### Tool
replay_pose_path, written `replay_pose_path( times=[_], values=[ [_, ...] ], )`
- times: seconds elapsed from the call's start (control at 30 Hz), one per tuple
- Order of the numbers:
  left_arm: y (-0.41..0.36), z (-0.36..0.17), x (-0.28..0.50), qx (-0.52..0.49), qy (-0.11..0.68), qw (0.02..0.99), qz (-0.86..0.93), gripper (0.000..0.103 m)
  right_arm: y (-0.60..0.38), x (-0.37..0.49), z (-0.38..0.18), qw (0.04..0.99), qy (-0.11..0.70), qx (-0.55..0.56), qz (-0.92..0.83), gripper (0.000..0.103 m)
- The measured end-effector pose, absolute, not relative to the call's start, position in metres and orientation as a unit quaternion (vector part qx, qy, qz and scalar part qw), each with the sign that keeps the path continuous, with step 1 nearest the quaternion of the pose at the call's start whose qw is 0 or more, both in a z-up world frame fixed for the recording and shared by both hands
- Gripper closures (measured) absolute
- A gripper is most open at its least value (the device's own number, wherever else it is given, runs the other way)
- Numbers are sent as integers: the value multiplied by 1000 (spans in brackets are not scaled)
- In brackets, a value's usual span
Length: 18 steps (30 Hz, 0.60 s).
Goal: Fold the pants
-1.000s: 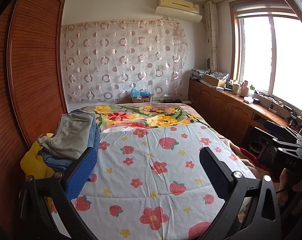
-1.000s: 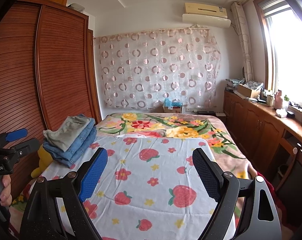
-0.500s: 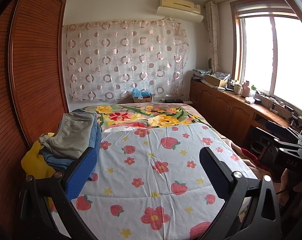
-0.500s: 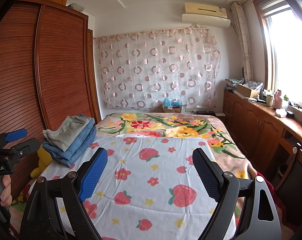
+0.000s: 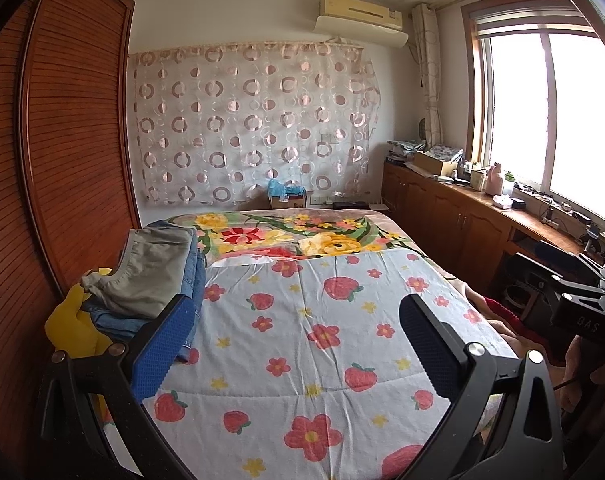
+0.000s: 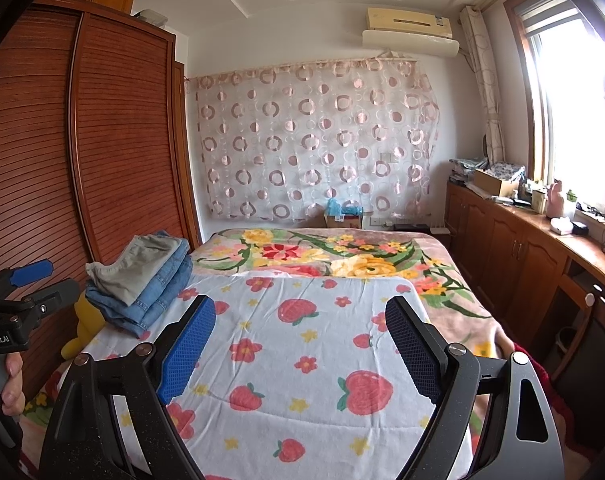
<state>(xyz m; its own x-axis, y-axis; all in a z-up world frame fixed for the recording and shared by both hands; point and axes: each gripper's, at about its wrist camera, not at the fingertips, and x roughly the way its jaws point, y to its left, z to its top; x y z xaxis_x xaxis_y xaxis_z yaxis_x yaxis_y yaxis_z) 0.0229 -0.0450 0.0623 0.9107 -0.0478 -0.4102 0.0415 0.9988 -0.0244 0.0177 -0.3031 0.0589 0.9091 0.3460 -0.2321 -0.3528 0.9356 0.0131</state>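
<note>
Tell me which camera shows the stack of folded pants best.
The right wrist view: the stack of folded pants sits clear of the jaws, layers showing edge-on, grey pair over denim. In the left wrist view the stack is nearer, but a blue jaw pad covers its front corner.

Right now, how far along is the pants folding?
Done: a stack of folded pants, grey pair on top of denim ones, sits at the bed's left edge beside the wardrobe. In hand: nothing; the left gripper and right gripper hover with open, empty jaws over the strawberry quilt. Left: no unfolded pants are in view, so possibly nothing.
</note>
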Motion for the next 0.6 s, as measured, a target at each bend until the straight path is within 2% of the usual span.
replay_pose_path(
  times=[0.6],
  values=[
    [-42, 61, 23, -8, 209, 978, -22, 0, -304, 17, 58, 977, 116, -14, 179, 15]
  ],
)
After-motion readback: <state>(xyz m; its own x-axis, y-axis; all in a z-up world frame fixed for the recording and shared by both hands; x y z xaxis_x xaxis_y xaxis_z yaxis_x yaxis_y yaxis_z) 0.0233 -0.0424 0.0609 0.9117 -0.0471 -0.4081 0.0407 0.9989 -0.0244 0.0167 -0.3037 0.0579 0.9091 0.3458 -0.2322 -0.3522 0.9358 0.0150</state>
